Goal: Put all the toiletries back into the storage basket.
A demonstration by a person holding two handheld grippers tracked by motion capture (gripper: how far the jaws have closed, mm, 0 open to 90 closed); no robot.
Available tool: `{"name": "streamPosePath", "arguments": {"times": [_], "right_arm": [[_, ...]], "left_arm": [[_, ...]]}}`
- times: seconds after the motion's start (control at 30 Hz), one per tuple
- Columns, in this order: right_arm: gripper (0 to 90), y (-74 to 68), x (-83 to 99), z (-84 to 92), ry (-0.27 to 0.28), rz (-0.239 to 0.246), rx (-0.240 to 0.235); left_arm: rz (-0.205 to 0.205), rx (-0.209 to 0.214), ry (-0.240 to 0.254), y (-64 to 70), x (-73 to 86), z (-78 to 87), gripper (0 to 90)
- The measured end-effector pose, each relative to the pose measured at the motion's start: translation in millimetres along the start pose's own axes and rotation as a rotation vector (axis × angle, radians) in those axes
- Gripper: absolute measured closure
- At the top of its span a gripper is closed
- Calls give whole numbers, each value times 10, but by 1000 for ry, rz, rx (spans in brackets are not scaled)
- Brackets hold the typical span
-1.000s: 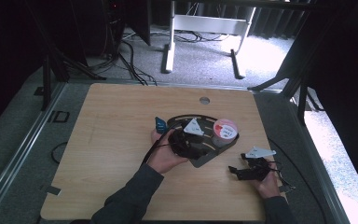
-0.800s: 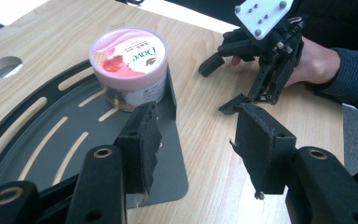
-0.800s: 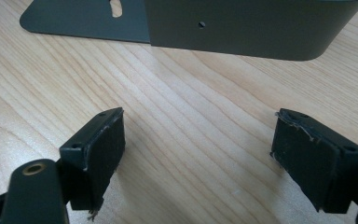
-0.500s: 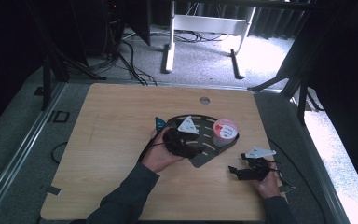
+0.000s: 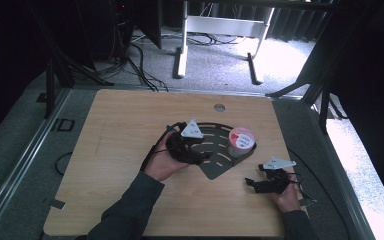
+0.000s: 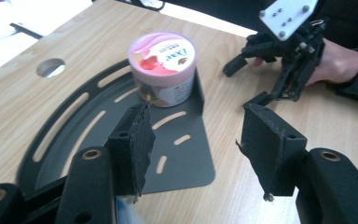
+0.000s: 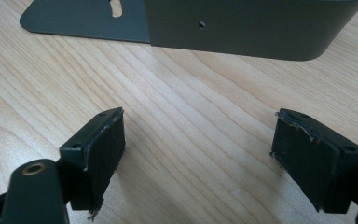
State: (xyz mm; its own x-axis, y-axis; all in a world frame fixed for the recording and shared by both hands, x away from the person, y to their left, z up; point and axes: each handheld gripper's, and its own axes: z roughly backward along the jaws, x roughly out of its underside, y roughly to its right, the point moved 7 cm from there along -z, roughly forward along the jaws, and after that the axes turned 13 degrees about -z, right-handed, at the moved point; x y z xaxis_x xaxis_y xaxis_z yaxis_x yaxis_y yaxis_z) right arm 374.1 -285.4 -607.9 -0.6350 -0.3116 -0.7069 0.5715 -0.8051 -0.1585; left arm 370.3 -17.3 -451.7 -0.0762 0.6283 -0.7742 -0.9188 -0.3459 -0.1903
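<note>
A pink-lidded Dove cup [image 5: 241, 141] [image 6: 163, 65] stands at the right end of a dark fan-shaped slotted plate [image 5: 215, 162] [image 6: 98, 140], against its raised wall [image 7: 256, 28]. My left gripper [image 5: 204, 155] [image 6: 193, 140] hovers over the plate's left part and points at the cup. Its jaws have just been opening and nothing is between them. My right gripper [image 5: 254, 184] [image 7: 198, 140] rests low on the wood near the plate's front right corner. It is open over bare table. The left gripper view also catches the right gripper [image 6: 244, 81] beyond the cup.
The wooden table [image 5: 120, 150] has a round cable hole [image 5: 219, 107] near its far edge. Cables trail from both grippers. Beyond the table lie a grey floor and a white stand's legs [image 5: 180, 65].
My left gripper has drawn back to the left, away from the cup, and its jaws stand wider. The right gripper has stayed where it was.
</note>
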Motion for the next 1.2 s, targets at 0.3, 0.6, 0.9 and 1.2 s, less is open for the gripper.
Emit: {"name": "streamPosePath", "arguments": {"times": [0.3, 0.6, 0.9, 1.2], "right_arm": [[168, 0, 0, 0, 0, 0, 0], [168, -1, 0, 0, 0, 0, -1], [167, -1, 0, 0, 0, 0, -1], [167, -2, 0, 0, 0, 0, -1]], "left_arm": [[29, -45, 2, -149, 118, 120, 429], [58, -72, -15, -286, 240, 169, 429], [69, -92, -47, -330, 360, 169, 500], [78, -82, -70, -338, 396, 163, 521]]}}
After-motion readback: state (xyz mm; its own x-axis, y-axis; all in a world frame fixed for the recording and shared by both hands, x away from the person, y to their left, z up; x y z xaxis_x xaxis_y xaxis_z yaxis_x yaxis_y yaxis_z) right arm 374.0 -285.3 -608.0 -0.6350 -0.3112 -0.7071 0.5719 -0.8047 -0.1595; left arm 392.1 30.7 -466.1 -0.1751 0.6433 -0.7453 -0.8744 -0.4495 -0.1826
